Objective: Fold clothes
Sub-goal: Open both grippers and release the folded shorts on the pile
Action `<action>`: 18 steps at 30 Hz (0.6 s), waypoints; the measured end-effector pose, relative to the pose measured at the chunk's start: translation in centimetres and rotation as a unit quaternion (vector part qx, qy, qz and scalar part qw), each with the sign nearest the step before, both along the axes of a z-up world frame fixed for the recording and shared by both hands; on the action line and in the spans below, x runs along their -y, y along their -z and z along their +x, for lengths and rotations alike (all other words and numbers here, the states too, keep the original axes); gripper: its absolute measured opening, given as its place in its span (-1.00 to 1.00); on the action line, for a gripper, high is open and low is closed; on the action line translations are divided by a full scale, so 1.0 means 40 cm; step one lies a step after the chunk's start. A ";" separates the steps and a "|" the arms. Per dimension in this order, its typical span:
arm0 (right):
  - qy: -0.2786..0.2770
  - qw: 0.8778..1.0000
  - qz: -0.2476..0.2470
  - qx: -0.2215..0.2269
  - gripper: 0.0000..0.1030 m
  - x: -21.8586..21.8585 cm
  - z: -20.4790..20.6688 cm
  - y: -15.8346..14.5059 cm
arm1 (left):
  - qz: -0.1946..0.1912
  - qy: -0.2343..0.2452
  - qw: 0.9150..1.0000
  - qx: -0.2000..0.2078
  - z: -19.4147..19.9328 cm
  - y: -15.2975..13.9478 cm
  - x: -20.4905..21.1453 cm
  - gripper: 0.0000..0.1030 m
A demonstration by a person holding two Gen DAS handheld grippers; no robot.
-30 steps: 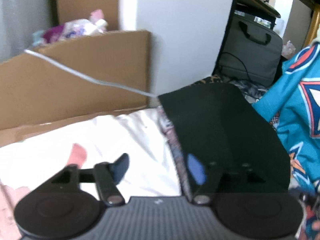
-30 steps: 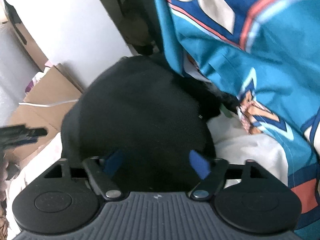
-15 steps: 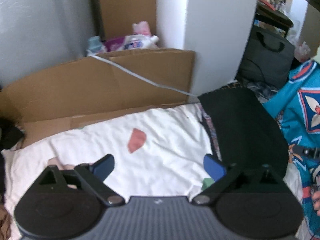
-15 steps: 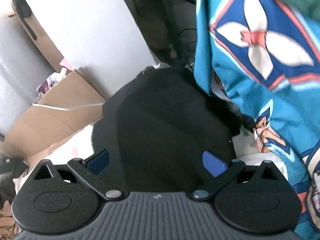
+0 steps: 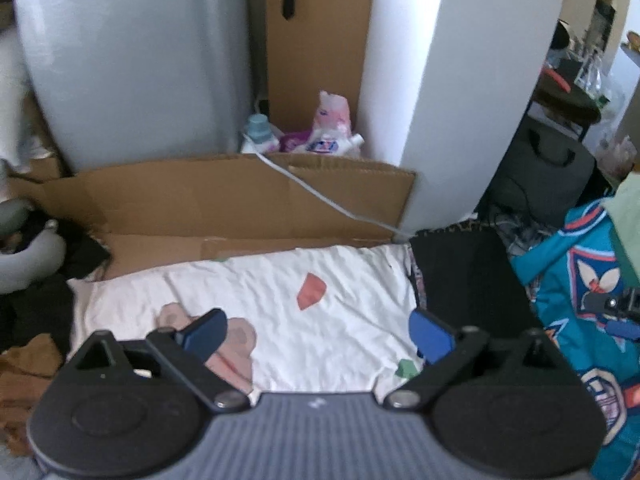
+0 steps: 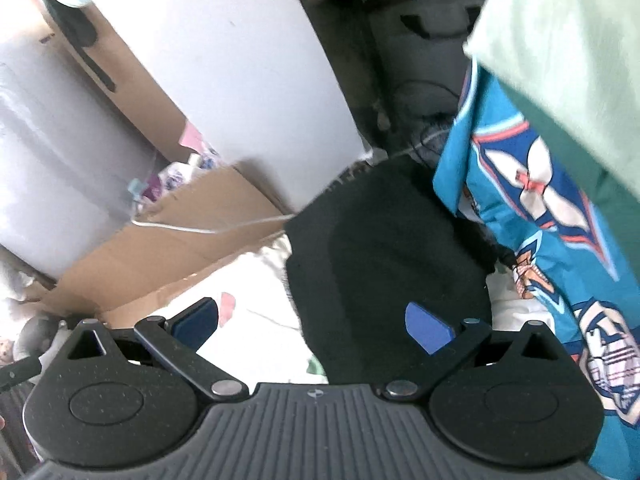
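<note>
A folded black garment (image 5: 468, 276) lies at the right of a white patterned sheet (image 5: 280, 312); it also shows in the right wrist view (image 6: 388, 264). My left gripper (image 5: 316, 334) is open and empty, raised above the sheet, left of the black garment. My right gripper (image 6: 312, 324) is open and empty, raised over the black garment's near left edge. A teal patterned garment (image 6: 540, 216) hangs at the right, with a pale green cloth (image 6: 568, 52) above it. The teal garment also shows in the left wrist view (image 5: 580, 288).
A flattened cardboard box (image 5: 224, 204) stands behind the sheet with a white cable (image 5: 320, 196) across it. A white pillar (image 5: 448, 92) and a grey bag (image 5: 548, 176) are behind. Dark and brown clothes (image 5: 36, 320) lie at the left. Detergent bottles (image 5: 320, 136) sit at the back.
Both grippers have opened wider and pulled back and up from the black garment. The left gripper has let go of it, and the garment now lies flat on the sheet.
</note>
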State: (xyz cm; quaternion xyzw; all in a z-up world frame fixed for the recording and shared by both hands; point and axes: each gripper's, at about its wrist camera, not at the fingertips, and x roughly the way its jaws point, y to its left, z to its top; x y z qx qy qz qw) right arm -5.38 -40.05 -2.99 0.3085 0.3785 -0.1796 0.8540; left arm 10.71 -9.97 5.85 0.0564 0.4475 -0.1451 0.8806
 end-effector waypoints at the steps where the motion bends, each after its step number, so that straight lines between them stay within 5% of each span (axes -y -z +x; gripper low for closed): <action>1: 0.001 1.000 -0.003 0.002 1.00 -0.009 -0.009 -0.025 | 0.000 -0.005 1.000 0.000 -0.011 -0.024 -0.012 0.96; 9: -0.013 1.000 -0.004 0.011 1.00 -0.085 -0.081 -0.201 | -0.030 -0.041 0.999 0.012 -0.115 -0.187 -0.188 0.99; 18: -0.048 0.998 -0.032 0.026 1.00 -0.207 -0.167 -0.336 | -0.032 -0.086 0.996 0.015 -0.229 -0.261 -0.376 0.99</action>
